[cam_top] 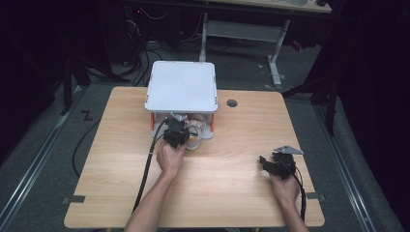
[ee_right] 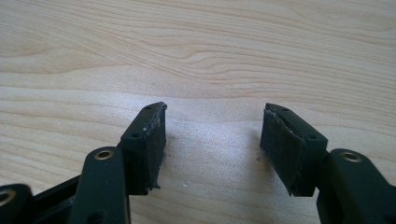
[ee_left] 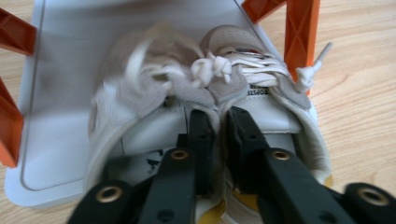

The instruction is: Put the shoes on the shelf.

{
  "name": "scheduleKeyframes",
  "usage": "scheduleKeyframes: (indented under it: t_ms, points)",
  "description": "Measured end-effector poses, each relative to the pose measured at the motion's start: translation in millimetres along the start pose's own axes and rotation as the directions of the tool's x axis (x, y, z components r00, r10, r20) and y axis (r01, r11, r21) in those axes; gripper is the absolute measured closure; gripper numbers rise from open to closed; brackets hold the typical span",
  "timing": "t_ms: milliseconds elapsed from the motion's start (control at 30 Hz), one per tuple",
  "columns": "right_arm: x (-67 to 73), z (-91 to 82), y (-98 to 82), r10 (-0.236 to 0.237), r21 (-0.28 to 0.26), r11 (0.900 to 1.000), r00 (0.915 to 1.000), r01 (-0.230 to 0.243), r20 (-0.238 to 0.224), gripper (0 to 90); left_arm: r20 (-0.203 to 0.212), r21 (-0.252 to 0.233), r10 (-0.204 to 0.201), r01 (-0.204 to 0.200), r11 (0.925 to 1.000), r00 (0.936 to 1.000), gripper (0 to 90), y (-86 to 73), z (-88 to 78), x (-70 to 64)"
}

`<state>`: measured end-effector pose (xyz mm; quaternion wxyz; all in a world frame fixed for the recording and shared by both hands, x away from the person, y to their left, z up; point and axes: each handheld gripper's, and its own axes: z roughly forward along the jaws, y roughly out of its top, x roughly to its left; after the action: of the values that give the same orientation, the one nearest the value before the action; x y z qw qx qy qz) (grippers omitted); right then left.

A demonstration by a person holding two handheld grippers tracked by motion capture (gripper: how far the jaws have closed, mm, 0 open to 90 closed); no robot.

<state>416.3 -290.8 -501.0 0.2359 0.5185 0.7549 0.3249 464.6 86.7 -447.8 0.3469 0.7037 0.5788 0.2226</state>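
- At frame centre, left gripper (ee_left: 219, 128) pinches heel wall of beige shoe (ee_left: 187, 88) on white shelf (ee_left: 56, 140).
- Lower right, right gripper (ee_right: 212, 144) w/ jaws wide open over table (ee_right: 196, 46), nothing between.

A light wooden desk (cam_top: 227, 188) carries a small two-level rack (cam_top: 182, 87) near its far edge: a pale grey top shelf on orange posts over a grey bottom shelf (ee_left: 60, 140). On that bottom shelf lies a beige shoe (ee_left: 187, 84) with white laces, its heel seemingly overhanging the shelf's front edge. A dark round hole (cam_top: 232, 103) marks the desk just right of the rack.
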Motion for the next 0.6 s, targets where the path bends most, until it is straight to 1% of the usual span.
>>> scheduleKeyframes:
  t_ms: [67, 133, 167, 233, 267, 333, 367, 400, 433, 467, 533, 600]
  points:
    - [-0.1, 0.0, 0.1, 0.001, 0.001, 1.000, 1.0000, -0.001, 0.000, 40.4, 0.012, 0.008, -0.009, 0.008, 0.9999, 0.9999, 76.7, 0.8, 0.4, 2.4]
    - [-0.1, 0.1, 0.0, 0.001, 0.000, 1.000, 1.0000, -0.001, 0.000, 40.4, 0.016, 0.016, -0.018, 0.018, 0.9997, 0.9997, 71.3, 1.5, 0.2, 5.2]
    - [-0.1, 0.1, 0.1, 0.001, 0.000, 1.000, 1.0000, -0.001, 0.000, 40.4, 0.020, 0.019, -0.024, 0.023, 0.9995, 0.9995, 70.1, 1.5, -0.1, 6.3]
    - [-0.1, 0.0, 0.1, 0.001, 0.001, 1.000, 1.0000, -0.001, 0.000, 40.4, 0.002, 0.015, -0.016, 0.016, 0.9998, 0.9999, 65.8, 1.3, -0.7, 4.9]
    - [-0.2, 0.0, 0.1, 0.001, 0.001, 1.000, 1.0000, -0.001, -0.001, 40.4, 0.003, 0.013, -0.018, 0.017, 0.9998, 0.9998, 63.0, 1.4, -1.0, 4.9]
    - [-0.2, 0.0, 0.1, 0.001, 0.001, 1.000, 1.0000, -0.001, -0.001, 40.4, 0.026, 0.012, -0.037, 0.037, 0.9993, 0.9990, 56.9, 2.4, -2.0, 6.1]
    - [-0.2, 0.0, 0.1, 0.001, 0.001, 1.000, 1.0000, -0.001, 0.000, 40.4, 0.054, 0.007, -0.062, 0.062, 0.9981, 0.9966, 53.1, 3.8, -4.0, 7.5]
    - [-0.2, 0.0, 0.1, 0.001, 0.001, 1.000, 1.0000, -0.001, -0.001, 40.4, 0.062, 0.006, -0.078, 0.078, 0.9969, 0.9950, 46.1, 4.8, -5.0, 8.4]
    - [-0.2, 0.0, 0.1, 0.001, 0.001, 1.000, 1.0000, -0.001, -0.001, 40.4, 0.073, 0.012, -0.091, 0.091, 0.9958, 0.9932, 45.5, 5.6, -6.2, 10.2]
    - [-0.2, 0.0, 0.1, 0.002, 0.001, 1.000, 1.0000, -0.002, -0.001, 40.4, 0.072, 0.012, -0.093, 0.093, 0.9956, 0.9930, 44.6, 5.4, -6.4, 10.8]
    - [-0.2, 0.0, 0.1, 0.002, 0.001, 1.000, 1.0000, -0.002, -0.001, 40.4, 0.057, 0.007, -0.083, 0.083, 0.9965, 0.9949, 41.3, 5.5, -8.5, 11.7]
    - [-0.2, 0.0, 0.1, 0.002, 0.001, 1.000, 1.0000, -0.002, -0.001, 40.4, 0.063, -0.015, -0.079, 0.080, 0.9967, 0.9949, 39.2, 6.6, -13.1, 11.2]
